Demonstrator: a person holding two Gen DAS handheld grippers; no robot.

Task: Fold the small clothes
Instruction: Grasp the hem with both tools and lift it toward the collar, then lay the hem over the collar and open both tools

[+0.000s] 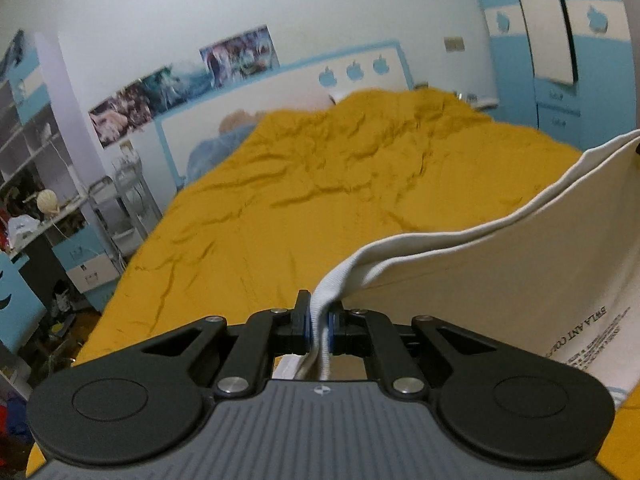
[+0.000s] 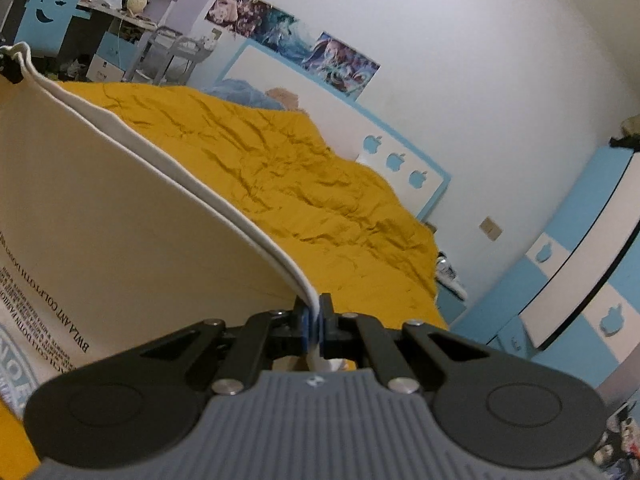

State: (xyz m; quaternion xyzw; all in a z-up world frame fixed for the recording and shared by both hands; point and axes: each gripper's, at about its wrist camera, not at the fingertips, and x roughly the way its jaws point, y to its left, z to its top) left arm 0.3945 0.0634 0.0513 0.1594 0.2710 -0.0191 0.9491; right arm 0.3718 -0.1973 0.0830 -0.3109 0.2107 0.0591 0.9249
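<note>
Your left gripper [image 1: 319, 326] and right gripper [image 2: 315, 326] each pinch the cream garment's [image 2: 120, 216] ribbed edge between closed fingers, stretching it taut above the yellow bedspread [image 1: 320, 184], ready for folding.

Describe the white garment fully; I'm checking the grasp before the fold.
The white garment is a cream cotton-looking piece with a ribbed edge band, mirrored dark print and a pale blue emblem. It hangs stretched between both grippers above the yellow bedspread; whether it touches the bedspread is unclear. The left gripper pinches one end of the band, the right gripper the other. The fabric looks doubled.
</note>
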